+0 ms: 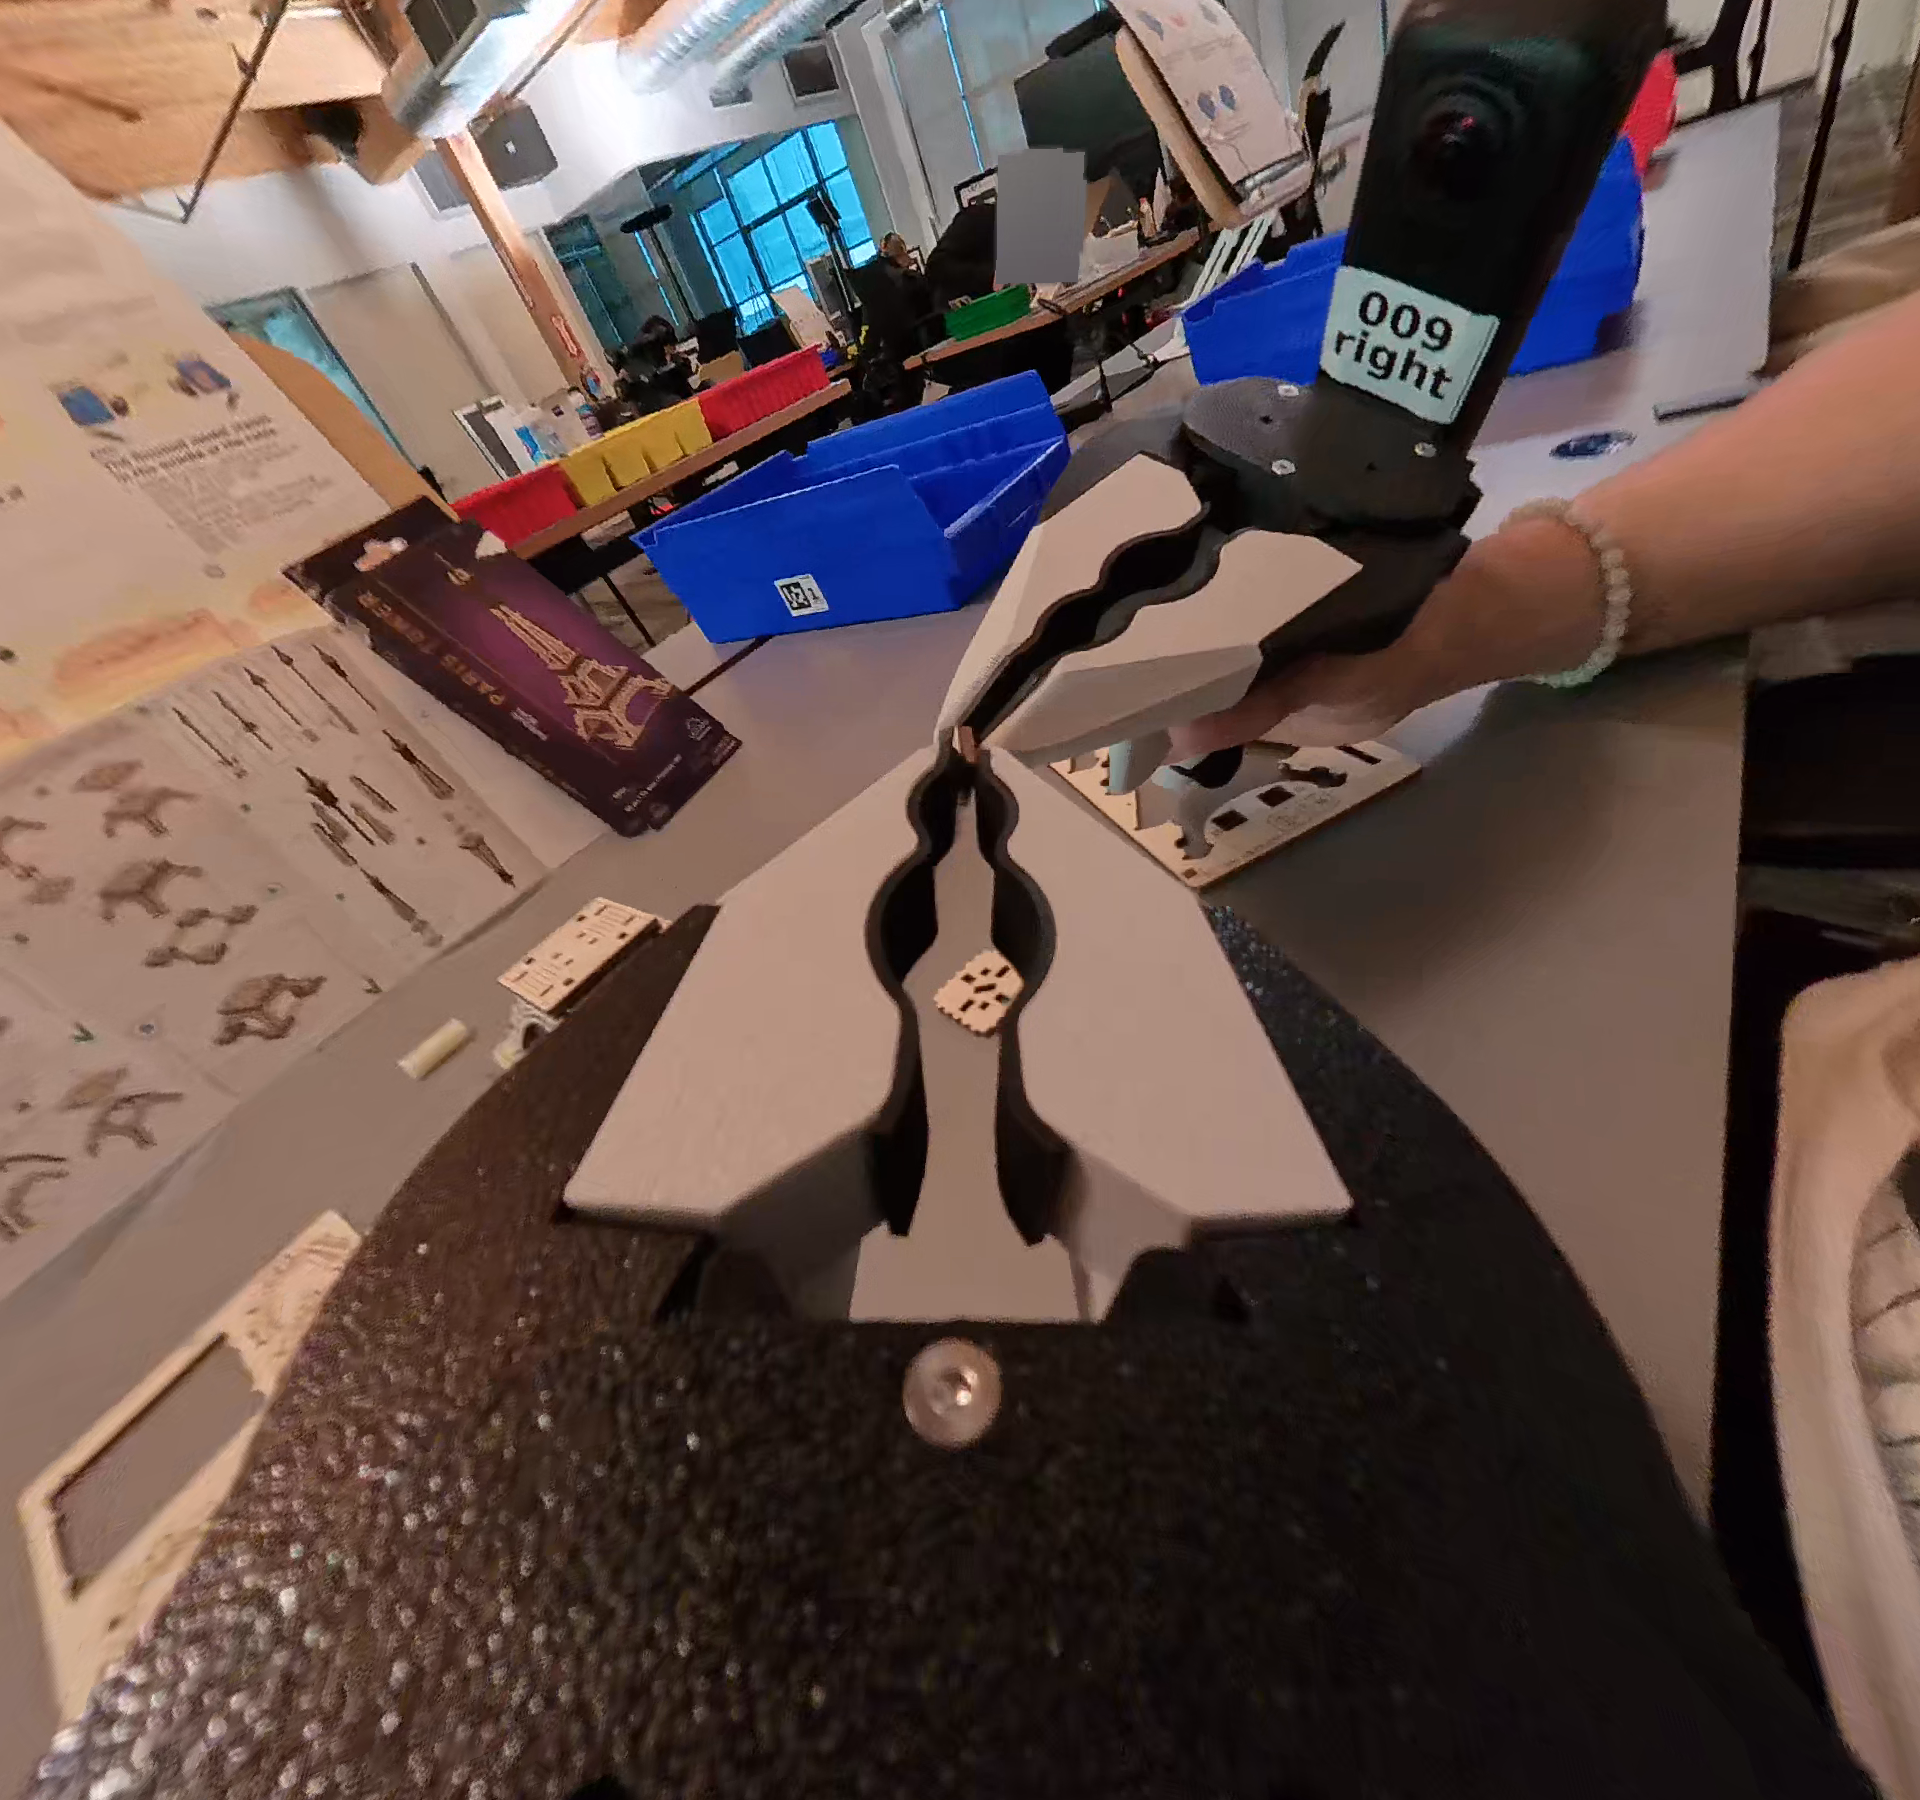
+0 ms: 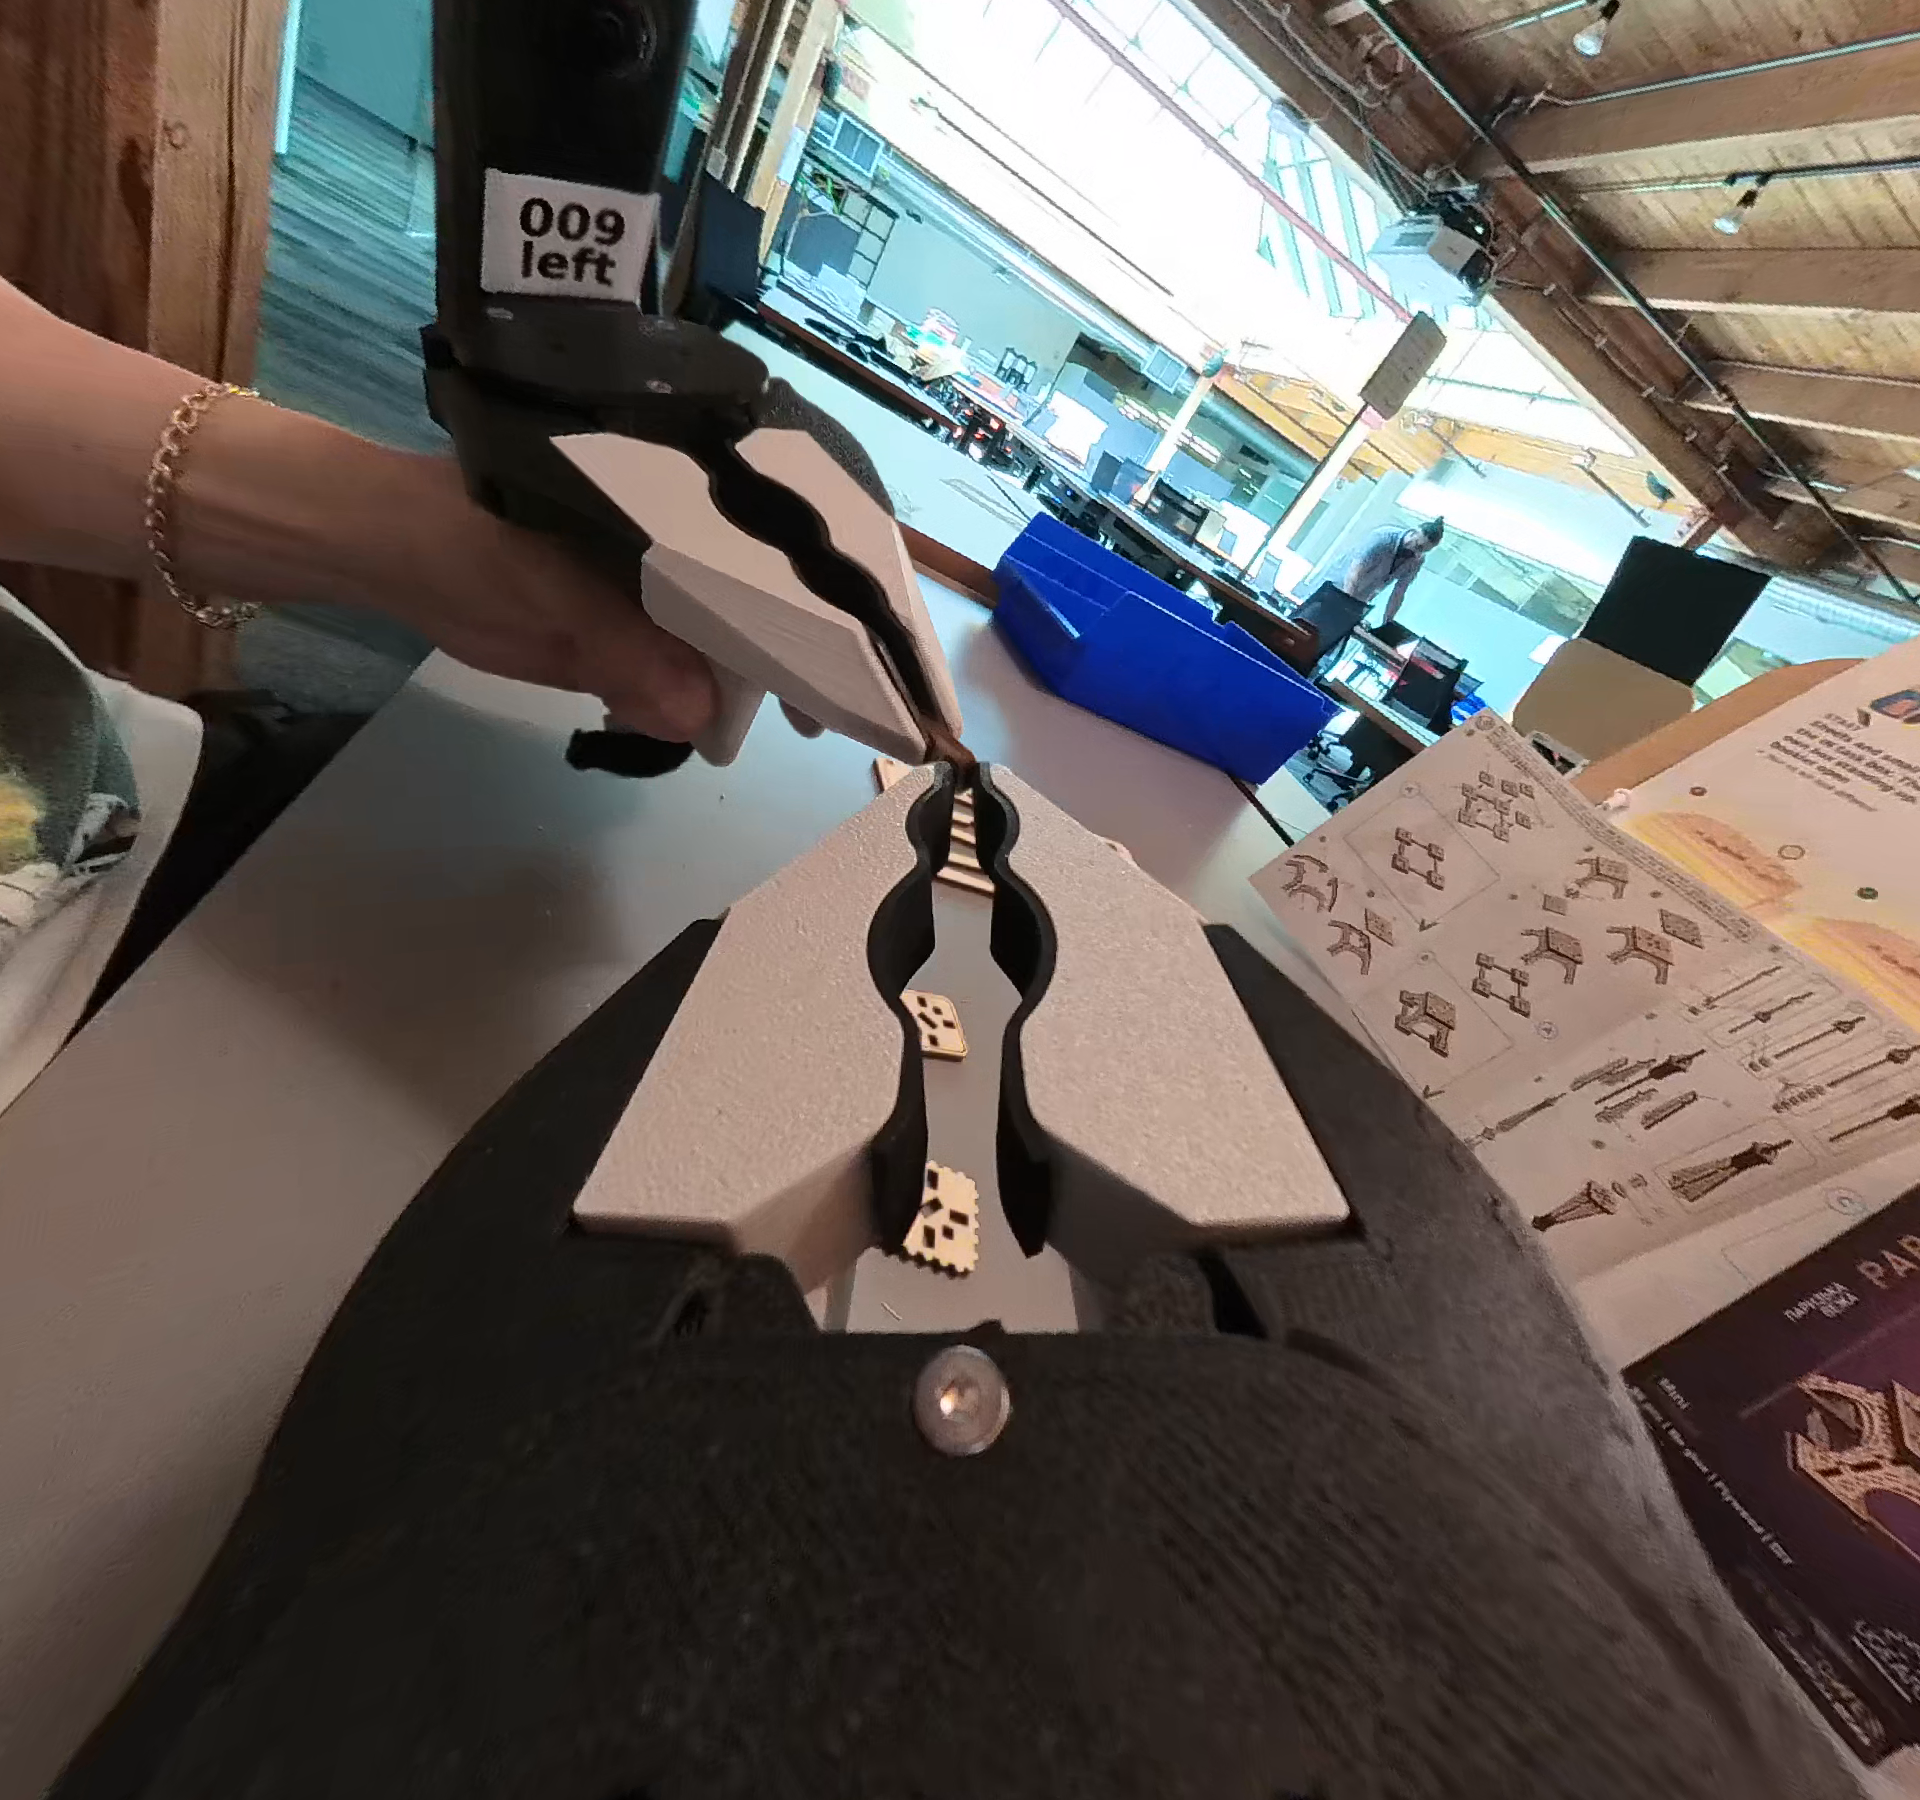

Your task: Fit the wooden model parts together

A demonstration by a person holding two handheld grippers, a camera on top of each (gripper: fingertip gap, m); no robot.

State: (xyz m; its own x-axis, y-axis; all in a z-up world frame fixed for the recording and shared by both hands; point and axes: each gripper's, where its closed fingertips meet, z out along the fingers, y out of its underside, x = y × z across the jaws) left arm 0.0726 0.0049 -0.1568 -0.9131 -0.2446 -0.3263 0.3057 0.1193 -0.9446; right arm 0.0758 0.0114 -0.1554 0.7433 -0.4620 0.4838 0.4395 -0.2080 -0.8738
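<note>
Left gripper: fingers nearly together at the tips, centre of the left wrist view; a tiny brown wooden piece sits right at the tips. Whether this gripper or the other has the grip, cannot tell.
Right gripper: tips likewise pinched close, meeting the left gripper's tips at mid-frame of the right wrist view; the same small brown piece shows between the two noses.
Loose parts: one square perforated wooden tile flat on the grey table, seen through the left gripper's fingers; right wrist view shows two such tiles below its fingers.
Cut-out sheet: plywood sheet with punched shapes, right of centre in the left wrist view, under the right gripper.
Paper: instruction sheets, right side of the right wrist view; dark purple kit box at mid-left of the left wrist view.
Background: blue bin on the table, upper centre.
</note>
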